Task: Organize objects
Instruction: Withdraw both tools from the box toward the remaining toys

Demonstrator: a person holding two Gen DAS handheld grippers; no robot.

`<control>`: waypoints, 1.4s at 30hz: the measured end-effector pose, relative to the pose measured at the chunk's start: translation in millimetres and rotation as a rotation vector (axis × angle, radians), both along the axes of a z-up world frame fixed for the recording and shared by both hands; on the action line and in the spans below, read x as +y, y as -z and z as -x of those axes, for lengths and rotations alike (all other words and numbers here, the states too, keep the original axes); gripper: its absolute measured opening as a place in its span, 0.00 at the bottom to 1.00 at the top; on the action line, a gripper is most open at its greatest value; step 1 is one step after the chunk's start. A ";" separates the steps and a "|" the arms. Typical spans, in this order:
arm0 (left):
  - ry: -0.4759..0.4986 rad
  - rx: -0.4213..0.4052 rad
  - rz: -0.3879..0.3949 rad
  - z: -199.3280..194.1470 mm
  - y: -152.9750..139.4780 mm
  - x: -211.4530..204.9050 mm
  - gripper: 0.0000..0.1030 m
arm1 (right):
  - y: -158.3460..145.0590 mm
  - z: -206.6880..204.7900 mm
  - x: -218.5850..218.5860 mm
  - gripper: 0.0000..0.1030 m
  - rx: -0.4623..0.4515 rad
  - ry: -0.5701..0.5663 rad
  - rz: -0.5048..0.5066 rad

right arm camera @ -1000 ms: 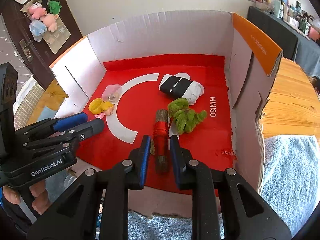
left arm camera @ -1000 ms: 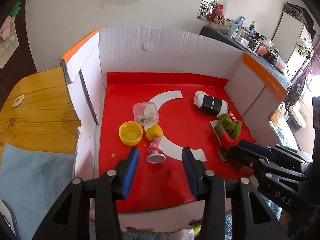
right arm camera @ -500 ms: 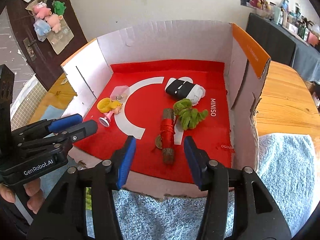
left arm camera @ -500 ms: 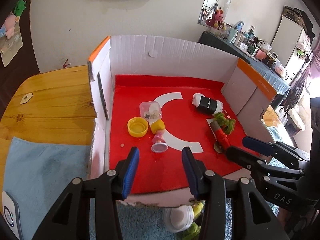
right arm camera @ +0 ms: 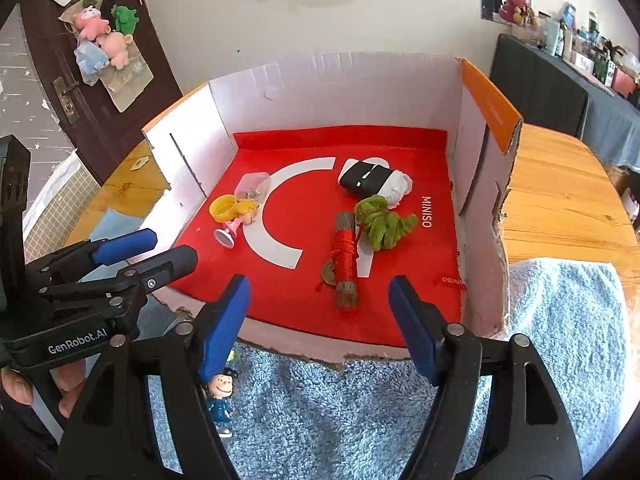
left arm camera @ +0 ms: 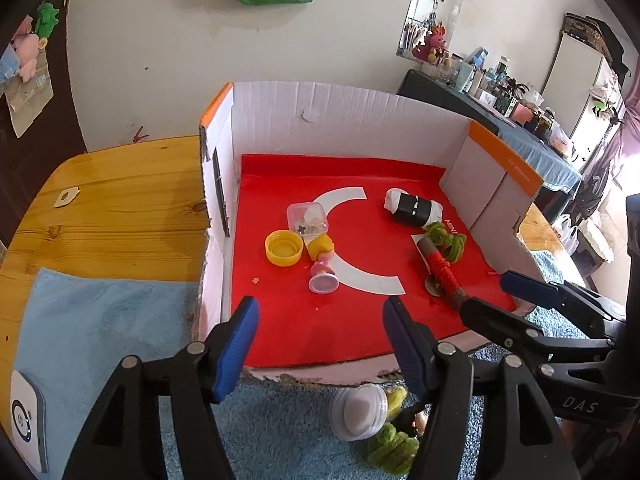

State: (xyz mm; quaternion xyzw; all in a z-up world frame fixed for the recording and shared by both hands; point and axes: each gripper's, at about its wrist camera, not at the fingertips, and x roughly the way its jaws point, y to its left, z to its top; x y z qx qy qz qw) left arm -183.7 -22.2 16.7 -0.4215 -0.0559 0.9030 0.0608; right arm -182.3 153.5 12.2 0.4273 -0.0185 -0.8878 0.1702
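Observation:
A cardboard box with a red floor (left arm camera: pixel 320 320) (right arm camera: pixel 400 312) holds a red-wrapped stick (left arm camera: pixel 440 266) (right arm camera: pixel 345 258), a green fuzzy bundle (left arm camera: pixel 446 240) (right arm camera: pixel 382 222), a black and white roll (left arm camera: pixel 414 210) (right arm camera: pixel 374 180), a clear small case (left arm camera: pixel 307 220), a yellow cap (left arm camera: pixel 283 247) and a pink and yellow figure (left arm camera: pixel 322 266). My left gripper (left arm camera: pixel 318 340) is open and empty at the box's front edge. My right gripper (right arm camera: pixel 318 324) is open and empty, just in front of the stick. A white lid (left arm camera: pixel 358 410), a green toy (left arm camera: pixel 390 446) and a small doll (right arm camera: pixel 220 398) lie on the blue towel (right arm camera: pixel 340 420) before the box.
The box stands on a wooden table (left arm camera: pixel 112 208) (right arm camera: pixel 560 200). A white device (left arm camera: pixel 24 424) lies on the towel at the far left. The box's high side walls (left arm camera: pixel 218 184) (right arm camera: pixel 476 160) flank the floor.
My right gripper has let go of the red-wrapped stick, opened wide and pulled back. My left gripper has also drawn back out of the box, showing the towel and its toys.

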 end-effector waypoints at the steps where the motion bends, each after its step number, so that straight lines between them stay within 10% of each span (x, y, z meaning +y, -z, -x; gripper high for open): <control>1: 0.001 0.001 0.000 -0.9 -0.3 0.1 0.64 | -0.4 -1.0 0.4 0.69 0.001 0.001 0.000; 17: -0.016 0.054 0.041 -26.3 -8.9 1.0 0.91 | -10.3 -25.0 1.1 0.79 0.044 0.007 -0.012; 42: -0.019 0.044 0.046 -60.6 5.1 -1.1 0.91 | 0.5 -62.7 0.8 0.83 0.044 0.002 -0.031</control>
